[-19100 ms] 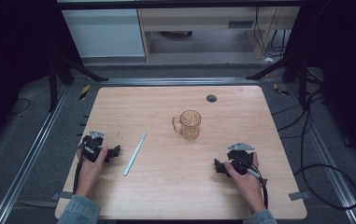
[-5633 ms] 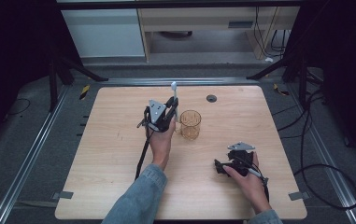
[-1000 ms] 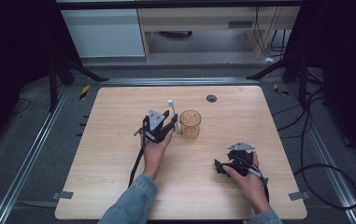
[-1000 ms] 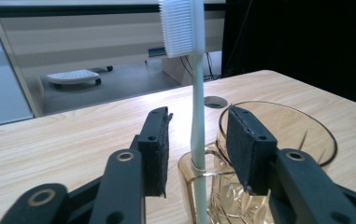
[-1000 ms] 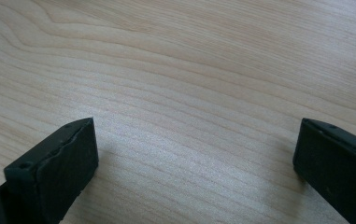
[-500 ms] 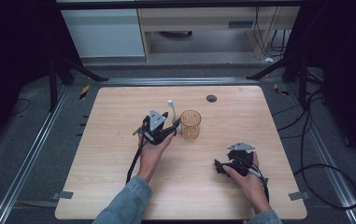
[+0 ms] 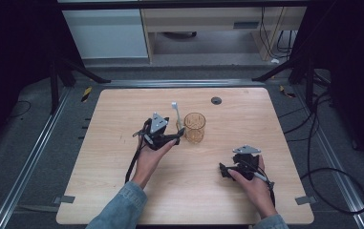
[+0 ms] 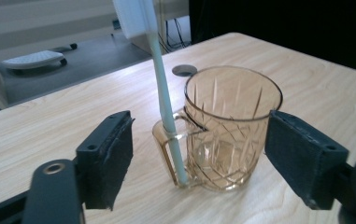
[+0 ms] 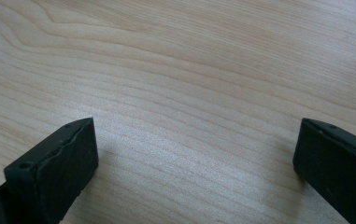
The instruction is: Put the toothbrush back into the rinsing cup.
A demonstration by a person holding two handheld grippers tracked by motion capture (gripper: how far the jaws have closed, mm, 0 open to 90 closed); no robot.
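Observation:
An amber cut-glass mug (image 7: 195, 128) (image 8: 227, 130) stands upright near the table's middle. A pale toothbrush (image 7: 176, 112) (image 8: 164, 93) stands nearly upright with its lower end inside the mug's handle loop, its head at the top. My left gripper (image 7: 177, 138) (image 8: 201, 140) is just left of the mug, open wide, its jaws on either side of the brush and mug and touching neither. Near the front right of the wooden table (image 7: 112, 191) rests my right gripper (image 7: 223, 171) (image 9: 194, 140), open, with bare wood between its jaws.
A small dark round disc (image 7: 216, 100) (image 8: 183, 70) lies on the table behind the mug. Metal rails run along the table's left and right sides. Cables (image 7: 323, 181) lie on the floor at the right. A white cabinet (image 7: 105, 33) stands beyond the far edge.
The toothbrush lay flat at the table's left; the left gripper carried it to the mug, where it now stands in the handle loop. The left gripper has eased back slightly. The right gripper has not moved.

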